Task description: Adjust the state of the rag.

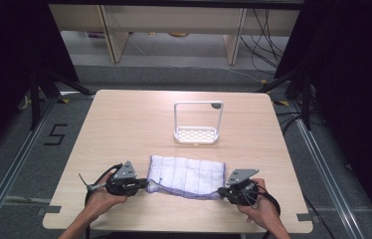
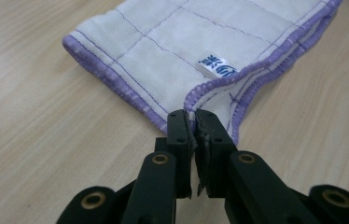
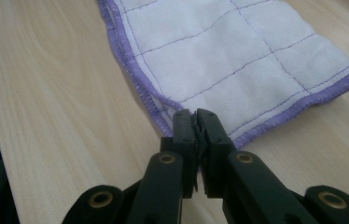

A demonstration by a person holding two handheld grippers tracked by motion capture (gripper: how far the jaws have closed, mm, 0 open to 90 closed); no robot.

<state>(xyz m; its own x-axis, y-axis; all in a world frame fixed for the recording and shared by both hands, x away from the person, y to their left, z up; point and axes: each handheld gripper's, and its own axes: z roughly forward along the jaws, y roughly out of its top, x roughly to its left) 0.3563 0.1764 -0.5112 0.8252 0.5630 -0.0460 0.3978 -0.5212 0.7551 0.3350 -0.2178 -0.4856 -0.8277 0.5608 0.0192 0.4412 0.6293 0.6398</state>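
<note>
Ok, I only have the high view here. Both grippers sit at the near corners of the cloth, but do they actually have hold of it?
Observer: Yes. In the left gripper view, the left gripper is shut on the purple hem of the cloth at a corner.
Operator: And the right one?
Observer: The right gripper is likewise shut on its corner's hem, seen in the right gripper view.
Operator: Anything on the cloth I can't make out?
Observer: A small white label with blue print is sewn at the hem just beyond the left gripper's jaws.
</note>
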